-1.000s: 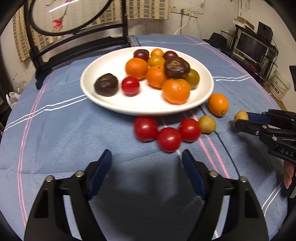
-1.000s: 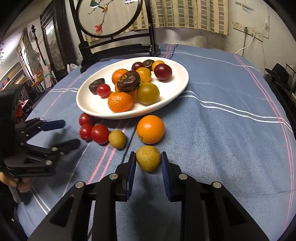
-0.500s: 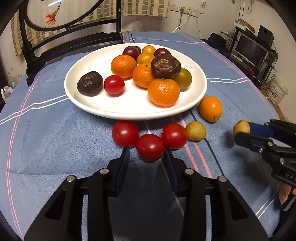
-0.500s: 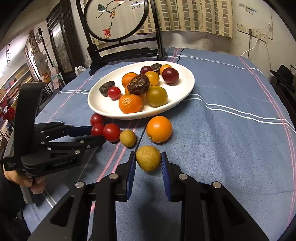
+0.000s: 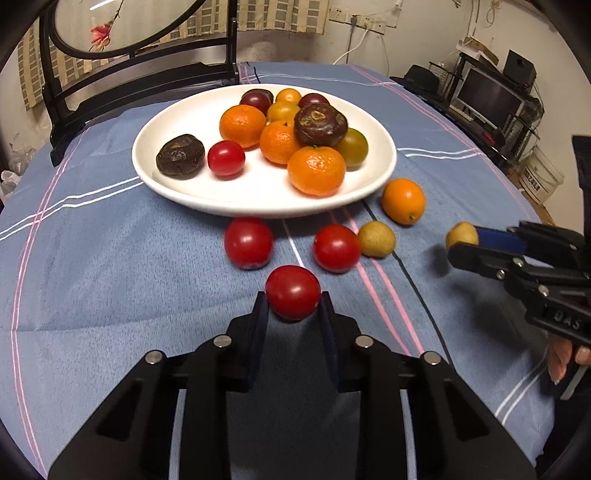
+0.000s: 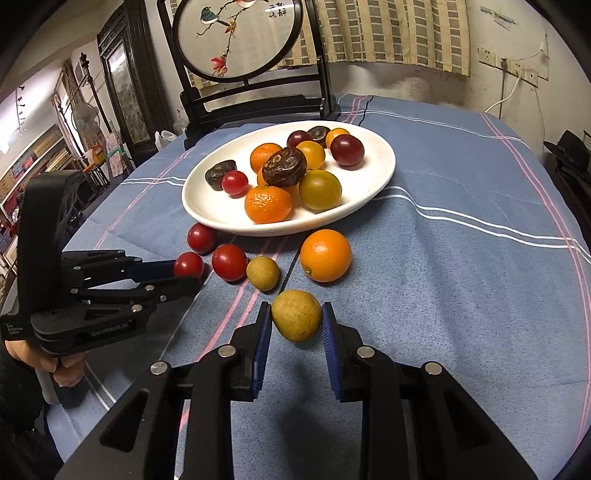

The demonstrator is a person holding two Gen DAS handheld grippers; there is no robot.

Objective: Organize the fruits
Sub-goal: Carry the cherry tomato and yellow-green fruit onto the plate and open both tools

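A white plate (image 5: pixel 177 184) (image 6: pixel 373 173) holds several oranges, tomatoes and dark fruits. My left gripper (image 5: pixel 291 306) is shut on a red tomato (image 5: pixel 293 291), raised a little above the cloth; it also shows in the right wrist view (image 6: pixel 188 264). My right gripper (image 6: pixel 295 321) is shut on a yellow-green fruit (image 6: pixel 296 315), also seen in the left wrist view (image 5: pixel 461 234). On the cloth in front of the plate lie two red tomatoes (image 5: pixel 248 242) (image 5: pixel 336 247), a small yellow-green fruit (image 5: pixel 376 238) and an orange (image 5: pixel 402 200).
The table has a blue striped cloth (image 5: pixel 92 258). A black wooden stand with a round painted screen (image 6: pixel 240 33) stands behind the plate. A monitor and shelves (image 5: pixel 487 96) are off the table's right side.
My left gripper moved in and shut on the middle red tomato, then drew it back from the other two. My right gripper lifted slightly with the yellow-green fruit in it.
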